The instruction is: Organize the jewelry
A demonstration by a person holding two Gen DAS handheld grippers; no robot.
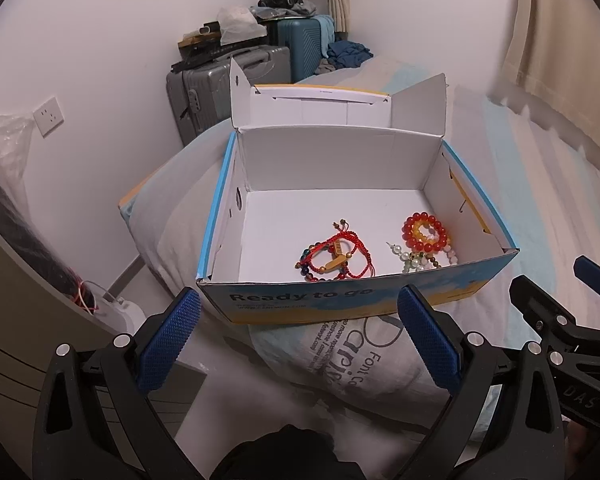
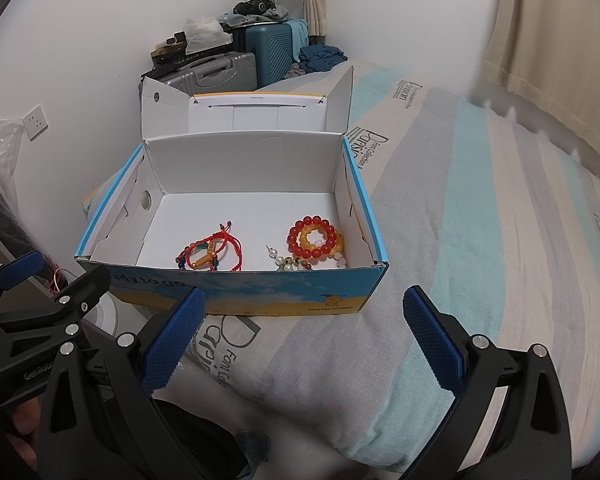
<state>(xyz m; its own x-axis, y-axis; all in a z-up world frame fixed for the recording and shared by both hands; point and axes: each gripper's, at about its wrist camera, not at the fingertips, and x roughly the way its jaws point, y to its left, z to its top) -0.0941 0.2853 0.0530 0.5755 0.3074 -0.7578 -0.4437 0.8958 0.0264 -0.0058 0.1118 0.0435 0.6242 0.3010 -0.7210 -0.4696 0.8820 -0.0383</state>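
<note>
**Both grippers empty, jewelry already in the box**

The left hand-held gripper [image 1: 298,332], black-framed with blue knurled pads, hangs spread wide with nothing between its fingers, just short of the near wall of the box. The right hand-held gripper [image 2: 300,338] is the same: released, empty, hovering beside its partner over the bedding. Neither touches anything.

Just ahead of them sits the open white-lined cardboard box with blue and yellow printed sides [image 2: 236,300], its lid flap [image 2: 244,118] standing up at the back. It rests on a pale pillow with printed lettering [image 2: 240,360], on a bed with a striped blue, grey and cream cover [image 2: 500,240].

Inside, near the front wall, lie two small heaps, a little apart. On the left is a tangle of red braided cord bracelets with dark beads and a yellow bar charm [image 2: 210,256]. On the right a red round-bead bracelet [image 2: 312,236] lies on top of an amber-yellow beaded ring [image 2: 311,239], with a pale green and white pearl-like strand [image 2: 286,262] at their near edge.

No jewelry shows on the bed outside the box, so I judge the gathering largely done. What may remain is separating the heaps or closing the lid, though the task line does not say which.

Beyond, grey and teal suitcases [image 2: 236,68] stand stacked with clutter against the white wall.
</note>
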